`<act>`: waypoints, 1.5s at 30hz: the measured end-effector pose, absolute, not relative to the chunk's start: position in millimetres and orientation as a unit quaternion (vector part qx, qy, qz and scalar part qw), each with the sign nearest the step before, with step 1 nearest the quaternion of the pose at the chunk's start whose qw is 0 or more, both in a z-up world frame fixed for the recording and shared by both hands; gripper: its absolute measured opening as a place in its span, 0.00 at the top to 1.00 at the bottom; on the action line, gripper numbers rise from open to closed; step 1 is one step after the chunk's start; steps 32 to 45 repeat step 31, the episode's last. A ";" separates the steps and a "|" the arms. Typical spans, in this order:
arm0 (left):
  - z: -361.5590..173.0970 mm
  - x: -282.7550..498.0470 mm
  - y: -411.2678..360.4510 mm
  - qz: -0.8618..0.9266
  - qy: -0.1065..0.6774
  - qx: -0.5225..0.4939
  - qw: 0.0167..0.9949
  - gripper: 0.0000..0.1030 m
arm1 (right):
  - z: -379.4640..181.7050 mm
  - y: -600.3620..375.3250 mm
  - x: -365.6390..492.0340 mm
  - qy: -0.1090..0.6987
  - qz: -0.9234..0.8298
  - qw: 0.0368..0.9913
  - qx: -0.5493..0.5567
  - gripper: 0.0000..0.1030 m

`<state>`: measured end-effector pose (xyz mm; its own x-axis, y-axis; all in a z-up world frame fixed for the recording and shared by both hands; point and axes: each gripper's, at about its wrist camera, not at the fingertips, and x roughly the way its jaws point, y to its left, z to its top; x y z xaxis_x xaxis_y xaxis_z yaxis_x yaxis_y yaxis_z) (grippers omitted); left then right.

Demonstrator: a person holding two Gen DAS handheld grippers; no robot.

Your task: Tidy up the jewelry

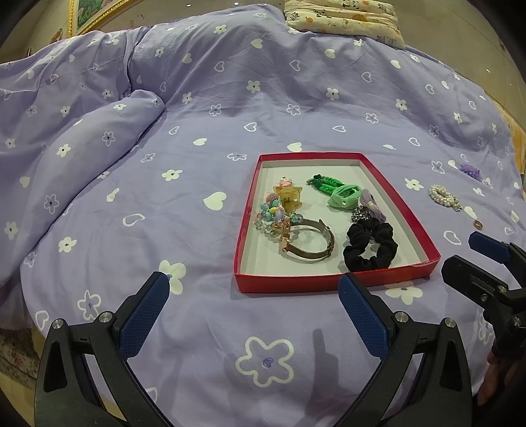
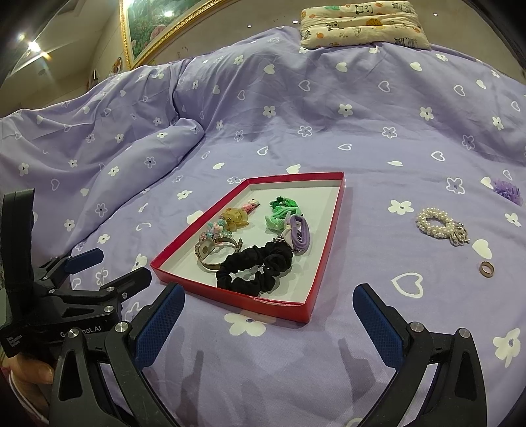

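We're holding the left gripper (image 1: 254, 295) above the purple bedspread (image 1: 203, 108), jaws spread wide, nothing between them, nothing touching the blue pads (image 1: 144, 315). It's sitting just short of the near edge of the red tray (image 1: 243, 226).

We're holding the right gripper (image 2: 268, 310) the same way: jaws wide apart, empty, hovering at the tray's near corner, pads clear of the rim.

Tray is lying flat on the bedspread and already carrying a black scrunchie (image 1: 370, 244) in the near right part, a metal bangle (image 1: 309, 241) beside it to the left, a beaded bracelet (image 1: 274, 215) and yellow clip (image 1: 289, 197) behind that, and green hair ties (image 1: 332, 189) toward the back. A small purple tie (image 1: 371, 205) is lying between the green ties and the scrunchie.

Still sitting out on the bedspread, right of the tray: a pearl bracelet (image 2: 439, 225), a small ring (image 2: 486, 269) nearer us, and a purple scrunchie (image 2: 508, 190) farther back. All three are well apart from both grippers.

A printed pillow (image 2: 361, 23) is lying at the far end of the bed.
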<state>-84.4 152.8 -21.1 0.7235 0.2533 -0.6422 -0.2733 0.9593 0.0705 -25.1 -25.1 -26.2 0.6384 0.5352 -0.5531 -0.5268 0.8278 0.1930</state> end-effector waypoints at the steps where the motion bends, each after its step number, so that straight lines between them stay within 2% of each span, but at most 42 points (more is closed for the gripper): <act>1: -21.3 -84.1 152.4 0.142 0.343 -0.015 0.928 0.00 | -25.5 -24.9 -25.2 0.307 0.293 0.905 0.007 0.00; 45: -10.9 -82.4 146.5 0.139 0.339 -0.017 0.930 0.00 | -18.7 -24.9 -24.2 0.305 0.296 0.905 0.004 0.00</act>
